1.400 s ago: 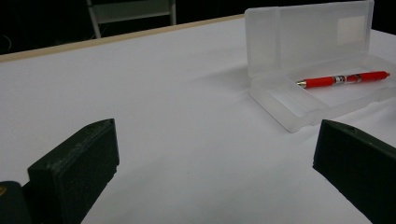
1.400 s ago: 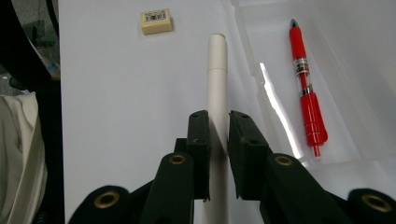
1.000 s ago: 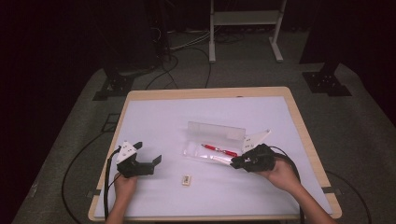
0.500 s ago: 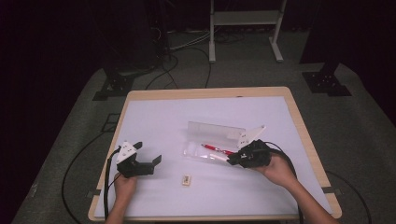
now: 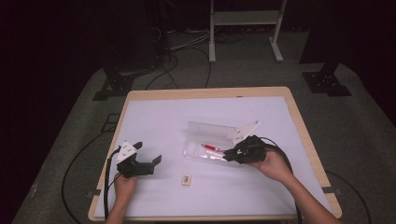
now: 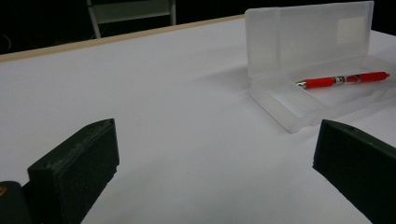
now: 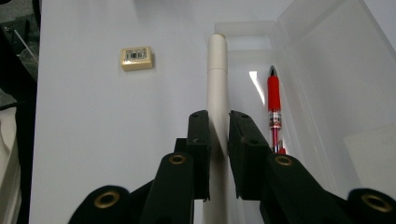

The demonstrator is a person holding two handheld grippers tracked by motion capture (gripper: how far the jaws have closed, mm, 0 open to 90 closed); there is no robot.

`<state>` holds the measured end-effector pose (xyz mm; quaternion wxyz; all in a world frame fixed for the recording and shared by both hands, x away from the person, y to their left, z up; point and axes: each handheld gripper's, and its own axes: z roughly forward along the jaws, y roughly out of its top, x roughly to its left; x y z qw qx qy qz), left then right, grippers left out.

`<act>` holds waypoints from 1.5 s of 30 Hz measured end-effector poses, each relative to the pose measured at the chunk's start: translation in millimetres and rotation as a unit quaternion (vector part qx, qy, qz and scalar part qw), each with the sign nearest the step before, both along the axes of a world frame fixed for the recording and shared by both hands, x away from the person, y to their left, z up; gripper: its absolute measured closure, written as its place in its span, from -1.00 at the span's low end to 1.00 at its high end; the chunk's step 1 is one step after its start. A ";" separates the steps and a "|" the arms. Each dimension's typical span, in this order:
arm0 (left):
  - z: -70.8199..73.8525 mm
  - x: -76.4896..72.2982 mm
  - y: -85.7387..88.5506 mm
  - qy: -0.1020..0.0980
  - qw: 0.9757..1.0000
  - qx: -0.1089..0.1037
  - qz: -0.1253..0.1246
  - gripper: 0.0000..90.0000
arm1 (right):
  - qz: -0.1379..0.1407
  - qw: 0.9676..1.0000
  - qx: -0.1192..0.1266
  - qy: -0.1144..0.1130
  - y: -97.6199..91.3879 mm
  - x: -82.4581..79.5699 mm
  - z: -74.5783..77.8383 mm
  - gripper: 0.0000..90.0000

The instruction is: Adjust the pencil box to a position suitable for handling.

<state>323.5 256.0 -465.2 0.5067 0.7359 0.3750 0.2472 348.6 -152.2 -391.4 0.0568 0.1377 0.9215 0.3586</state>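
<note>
Hidden: your right gripper (image 7: 218,128) covers the white pen's (image 7: 217,79) back end.
Pen: pinched between those jaws, its tip over the clear case's (image 7: 327,88) edge.
Left gripper (image 5: 150,161): jaws wide apart, holding nothing.

Even overhead light brightens the white table (image 5: 177,121) against dark surroundings; shadows are soft and the high view is slightly grainy.

**Count of Items on the Counter**

Two pens were present: one red pen (image 7: 274,107) lying in the case and one white pen (image 7: 217,84). There was one clear plastic case (image 5: 208,140), open, and one small eraser (image 5: 187,179). Two grippers were there, a left gripper (image 5: 148,157) and a right gripper (image 5: 229,155).
</note>
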 end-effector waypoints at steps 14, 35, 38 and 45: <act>0.0 0.0 0.0 0.000 1.000 -0.002 0.000 -1.00 | 0.000 1.000 -0.008 0.008 12.0 14.9 -7.9 0.73; 0.0 -0.3 -0.1 0.000 1.000 -0.002 0.000 -1.00 | -0.005 1.000 -0.016 0.016 17.5 28.6 -22.0 0.73; 0.0 -0.3 -0.1 0.000 1.000 -0.002 0.000 -1.00 | -0.003 1.000 -0.019 0.015 18.3 30.5 -23.9 0.73; 0.1 -0.4 0.0 0.000 1.000 -0.002 -0.001 -1.00 | -0.003 1.000 -0.021 0.016 18.9 34.4 -27.7 0.73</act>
